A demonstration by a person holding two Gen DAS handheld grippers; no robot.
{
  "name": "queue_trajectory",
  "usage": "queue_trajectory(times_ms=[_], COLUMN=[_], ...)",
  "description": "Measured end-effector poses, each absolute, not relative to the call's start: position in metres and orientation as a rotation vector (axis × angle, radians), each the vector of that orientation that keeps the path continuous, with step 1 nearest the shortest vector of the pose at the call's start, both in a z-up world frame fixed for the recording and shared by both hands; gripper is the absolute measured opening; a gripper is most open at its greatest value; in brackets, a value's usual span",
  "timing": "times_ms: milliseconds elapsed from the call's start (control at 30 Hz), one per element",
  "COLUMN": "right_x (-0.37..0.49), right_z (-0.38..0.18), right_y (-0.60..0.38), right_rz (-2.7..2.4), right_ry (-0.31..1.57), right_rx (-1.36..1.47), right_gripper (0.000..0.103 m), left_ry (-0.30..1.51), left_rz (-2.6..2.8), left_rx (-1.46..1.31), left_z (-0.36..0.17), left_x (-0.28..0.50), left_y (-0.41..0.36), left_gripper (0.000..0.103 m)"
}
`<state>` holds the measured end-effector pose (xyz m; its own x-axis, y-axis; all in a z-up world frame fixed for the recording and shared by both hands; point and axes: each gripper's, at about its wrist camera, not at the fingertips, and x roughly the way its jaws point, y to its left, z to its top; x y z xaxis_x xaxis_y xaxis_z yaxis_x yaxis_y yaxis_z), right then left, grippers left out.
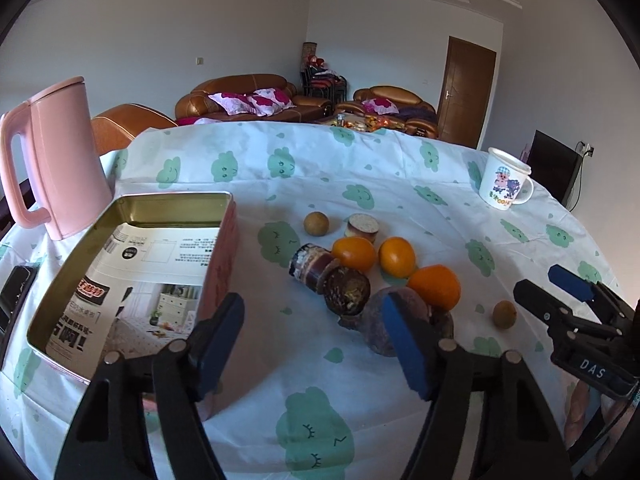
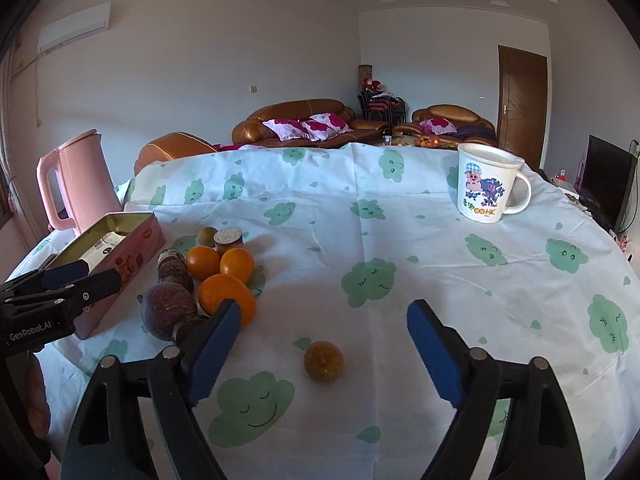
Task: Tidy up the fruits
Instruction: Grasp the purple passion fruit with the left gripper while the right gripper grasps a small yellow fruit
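Note:
Three oranges lie in a cluster on the cloud-print tablecloth with a dark purple fruit, pieces of sugarcane and a small brown longan. A lone small brown fruit lies apart to the right. An open pink tin box stands at the left. My left gripper is open and empty between the box and the cluster. My right gripper is open, its jaws either side of the lone fruit, not touching it.
A pink kettle stands behind the box at the far left. A white cartoon mug stands at the far right. A dark phone lies left of the box. Sofas and a door are beyond the table.

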<state>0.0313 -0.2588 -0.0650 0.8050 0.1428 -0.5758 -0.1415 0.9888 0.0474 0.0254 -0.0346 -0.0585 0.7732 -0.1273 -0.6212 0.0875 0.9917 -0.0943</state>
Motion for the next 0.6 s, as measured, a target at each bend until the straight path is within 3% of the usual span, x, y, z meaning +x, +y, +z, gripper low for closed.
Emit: queue_trajectory(times_ms=[100,200,600], right_x=[0.034,0.037,0.053], right_z=[-0.073,-0.077,-0.089], right_y=[-0.258,-0.258,-0.263], right_rz=[0.171,0.176,0.238], right_ry=[0.648,0.686,0.792], right_rx=[-0.008,-0.01,0.054], right_gripper=[0.072,0.059,0.053], left_ry=[0.698,0.702,0.679], left_rz=[-0.14,-0.155,-0.195], left_rx=[-0.053,-0.063,-0.019], left_z=[-0.064,-0.065,-0.061], left_x=[0.031,0.034,0.032], left_y=[-0.046,-0.051,-0.071], left_gripper=[0.069,0.069,0.063])
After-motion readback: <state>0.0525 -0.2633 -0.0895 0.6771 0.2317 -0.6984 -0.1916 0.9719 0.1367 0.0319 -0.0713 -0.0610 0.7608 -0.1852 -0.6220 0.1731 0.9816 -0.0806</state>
